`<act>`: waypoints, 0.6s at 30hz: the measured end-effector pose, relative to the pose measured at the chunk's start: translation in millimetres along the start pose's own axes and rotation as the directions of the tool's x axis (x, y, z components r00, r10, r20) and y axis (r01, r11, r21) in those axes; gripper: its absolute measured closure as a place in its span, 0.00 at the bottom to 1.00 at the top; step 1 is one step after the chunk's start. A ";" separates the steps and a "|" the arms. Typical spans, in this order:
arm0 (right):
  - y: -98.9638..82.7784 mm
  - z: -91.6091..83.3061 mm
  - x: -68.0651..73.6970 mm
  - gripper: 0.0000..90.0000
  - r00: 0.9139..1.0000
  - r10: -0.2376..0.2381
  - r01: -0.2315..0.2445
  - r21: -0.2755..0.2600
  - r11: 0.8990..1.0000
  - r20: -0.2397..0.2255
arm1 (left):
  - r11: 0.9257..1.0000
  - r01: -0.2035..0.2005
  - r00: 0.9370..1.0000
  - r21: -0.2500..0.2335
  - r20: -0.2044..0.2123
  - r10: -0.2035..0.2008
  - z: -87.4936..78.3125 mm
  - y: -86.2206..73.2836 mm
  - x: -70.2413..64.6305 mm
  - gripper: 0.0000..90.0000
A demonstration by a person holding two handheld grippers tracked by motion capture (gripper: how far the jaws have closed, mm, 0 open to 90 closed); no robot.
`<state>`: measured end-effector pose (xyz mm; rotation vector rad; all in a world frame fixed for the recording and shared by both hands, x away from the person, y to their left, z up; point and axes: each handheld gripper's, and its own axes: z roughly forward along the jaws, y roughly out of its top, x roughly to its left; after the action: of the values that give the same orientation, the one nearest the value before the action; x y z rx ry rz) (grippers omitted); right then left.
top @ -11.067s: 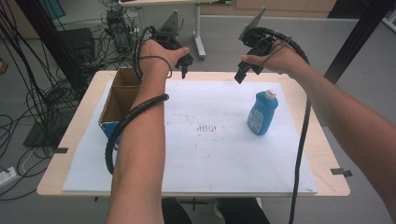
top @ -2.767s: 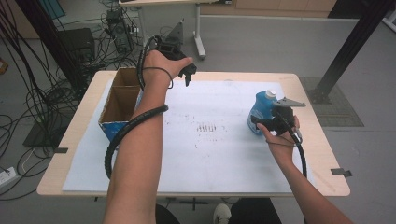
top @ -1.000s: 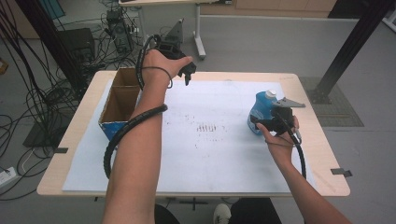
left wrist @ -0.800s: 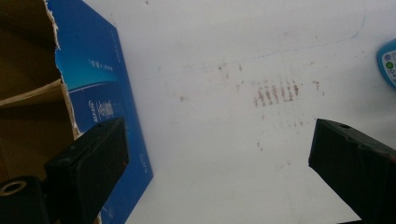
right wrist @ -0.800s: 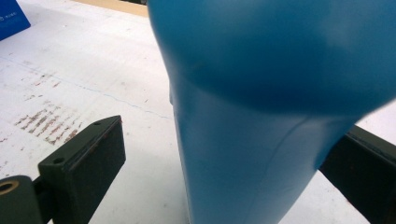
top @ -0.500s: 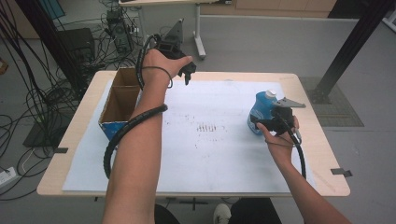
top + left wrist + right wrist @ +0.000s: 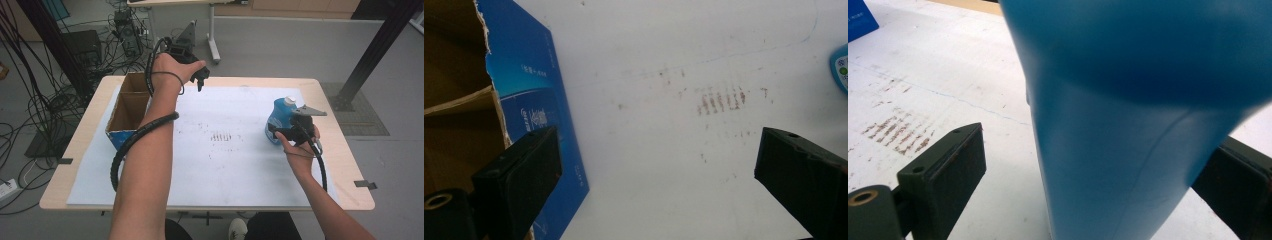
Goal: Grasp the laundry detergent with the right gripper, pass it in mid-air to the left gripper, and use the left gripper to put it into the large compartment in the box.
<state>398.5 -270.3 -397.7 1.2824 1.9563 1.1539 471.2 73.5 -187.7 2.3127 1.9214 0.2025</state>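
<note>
So, blue bottle stands upright on the right half of the white sheet covering the table, cap up, well apart from the cardboard box at the left edge.

Right tool has come in low from the side and brackets the bottle's lower body. In the right gripper view the bottle sits between the jaws, with bare sheet showing between the left jaw and the bottle wall; the right jaw is partly hidden behind it, contact there can't be told. Jaws have just been closing, bottle between them, not clamped yet.

My read: grasp is in progress. Centre the bottle before squeezing, else one jaw lands first and tips it. Close slowly and evenly; plastic wall is likely slick and will flex. Lift straight up.

Left tool hovers wide open and empty over the far edge of the sheet, beside the box. Fine there.
</note>
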 end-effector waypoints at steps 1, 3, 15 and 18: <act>-0.1 0.3 0.0 0.07 1.000 0.002 -0.002 0.000 1.000 -0.001 | 1.000 -0.001 1.000 0.000 -0.001 0.001 -0.1 0.0 0.2 0.06; -0.2 1.0 0.2 0.08 1.000 0.001 -0.001 0.000 1.000 -0.003 | 1.000 0.000 1.000 -0.001 -0.001 0.000 0.1 0.0 0.3 0.06; -1.0 2.1 -4.1 0.17 1.000 0.008 -0.008 -0.001 1.000 -0.007 | 1.000 0.001 1.000 0.003 -0.002 -0.001 2.6 0.7 0.7 0.06; -0.8 2.1 -4.4 0.20 1.000 0.001 -0.001 -0.004 1.000 -0.007 | 1.000 0.002 1.000 0.005 -0.005 -0.002 3.7 1.1 0.3 0.06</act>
<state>401.6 -273.7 -399.5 1.2796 1.9581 1.1639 472.9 73.5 -191.2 2.3158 1.9289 0.2032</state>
